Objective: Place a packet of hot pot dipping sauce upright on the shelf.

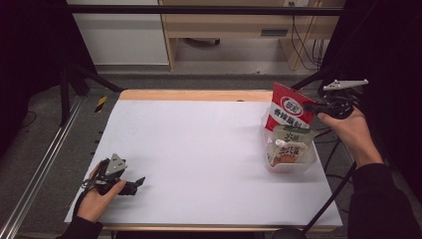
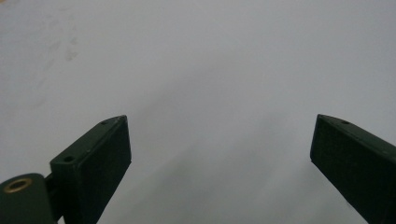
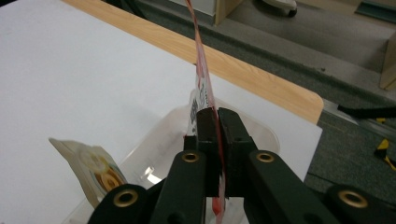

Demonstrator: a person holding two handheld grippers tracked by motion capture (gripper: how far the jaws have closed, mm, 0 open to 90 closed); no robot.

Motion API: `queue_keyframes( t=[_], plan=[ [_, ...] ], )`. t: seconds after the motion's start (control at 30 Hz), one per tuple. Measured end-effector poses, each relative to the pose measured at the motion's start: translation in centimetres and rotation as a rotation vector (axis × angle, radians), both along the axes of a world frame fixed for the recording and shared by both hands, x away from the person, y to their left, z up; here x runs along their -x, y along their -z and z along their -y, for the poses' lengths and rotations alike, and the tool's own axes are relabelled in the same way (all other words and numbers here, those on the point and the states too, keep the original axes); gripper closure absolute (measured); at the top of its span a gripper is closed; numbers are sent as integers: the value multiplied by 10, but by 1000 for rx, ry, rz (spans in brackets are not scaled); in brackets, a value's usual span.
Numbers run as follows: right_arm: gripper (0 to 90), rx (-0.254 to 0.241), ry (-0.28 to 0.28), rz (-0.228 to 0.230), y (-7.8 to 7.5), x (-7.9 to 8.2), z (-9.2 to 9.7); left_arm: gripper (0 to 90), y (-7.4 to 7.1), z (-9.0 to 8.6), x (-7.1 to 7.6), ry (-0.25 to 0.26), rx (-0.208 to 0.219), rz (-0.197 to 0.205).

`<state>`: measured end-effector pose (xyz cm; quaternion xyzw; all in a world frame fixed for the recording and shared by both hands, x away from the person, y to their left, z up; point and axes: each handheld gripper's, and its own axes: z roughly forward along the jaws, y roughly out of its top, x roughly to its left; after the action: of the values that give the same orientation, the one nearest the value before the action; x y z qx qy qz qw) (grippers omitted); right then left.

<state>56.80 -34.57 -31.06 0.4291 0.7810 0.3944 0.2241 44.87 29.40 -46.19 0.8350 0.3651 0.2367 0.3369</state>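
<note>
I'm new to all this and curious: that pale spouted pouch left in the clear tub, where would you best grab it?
Probably by its flat top edge, coming from above. The spouted pouch stands upright in the clear tub, whose walls block its lower sides. The right tool pinches the red packet by its thin edge likewise.

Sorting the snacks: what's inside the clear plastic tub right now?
The clear tub holds a pale spouted pouch and a red packet pinched by the right tool. Anything beneath them is hidden.
</note>
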Motion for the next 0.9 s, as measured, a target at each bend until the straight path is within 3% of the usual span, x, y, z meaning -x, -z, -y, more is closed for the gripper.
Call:
queue_keyframes(
  t=[0.1, 0.2, 0.3, 0.4, 0.47, 0.57, 0.67, 0.73, 0.8, 0.9],
  plan=[
    [698, -4, 36, -9, 5, 5, 5, 51, 0, 0, 0, -5, -17, -1],
    [507, 7, 60, 16, 3, 10, 4, 52, -1, -1, 1, -6, -8, 1],
    [277, 30, 97, 80, -6, 17, -2, 52, -1, 0, 2, -2, -11, 5],
    [166, 81, 115, 152, -19, 28, -16, 51, -1, 1, 2, 2, -18, 2],
    [157, 95, 112, 215, -28, 38, -28, 51, -1, 2, 2, 3, -26, 6],
    [114, 121, 88, 271, -38, 56, -53, 50, -3, 4, 4, 4, -27, 14],
    [110, 105, 70, 286, -37, 73, -74, 49, -4, 6, 6, 11, -39, 17],
    [95, 95, 50, 278, -28, 88, -93, 48, -3, 7, 7, 12, -46, 19],
    [87, 47, 27, 248, -15, 99, -111, 47, -2, 8, 8, 12, -67, 14],
    [85, 27, -3, 221, 16, 116, -141, 47, -3, 8, 8, 9, -61, 17]
  ],
)
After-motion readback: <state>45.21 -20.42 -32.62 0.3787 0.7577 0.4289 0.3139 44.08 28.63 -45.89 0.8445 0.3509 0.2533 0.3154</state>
